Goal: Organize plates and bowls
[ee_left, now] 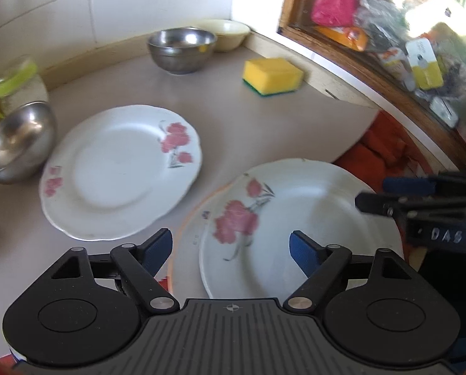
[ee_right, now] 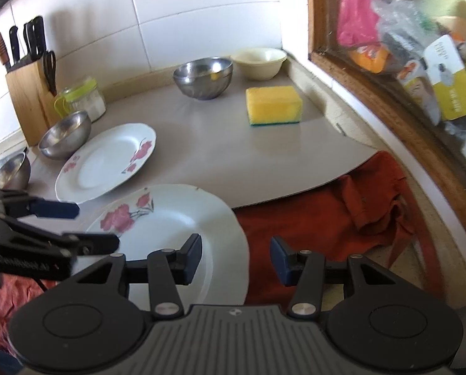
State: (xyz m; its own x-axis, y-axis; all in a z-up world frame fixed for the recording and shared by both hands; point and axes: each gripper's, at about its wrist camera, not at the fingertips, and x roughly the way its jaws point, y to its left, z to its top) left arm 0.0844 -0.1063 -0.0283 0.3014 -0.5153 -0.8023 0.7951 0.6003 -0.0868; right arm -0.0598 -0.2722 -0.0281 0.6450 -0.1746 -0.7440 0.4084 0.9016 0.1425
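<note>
Near the counter's front edge: near flowered plate (ee_left: 298, 218) on an orange-rimmed one, under left gripper (ee_left: 231, 247) and right gripper (ee_right: 235, 257) (both spread apart, empty). Farther back, second flowered plate (ee_right: 108, 161), steel bowl (ee_right: 203, 76).

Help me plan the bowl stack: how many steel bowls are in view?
3. One steel bowl sits at the back beside the cream bowl; a second is left of the far plate; a third is nearer, at the left edge. Others may be hidden.
</note>
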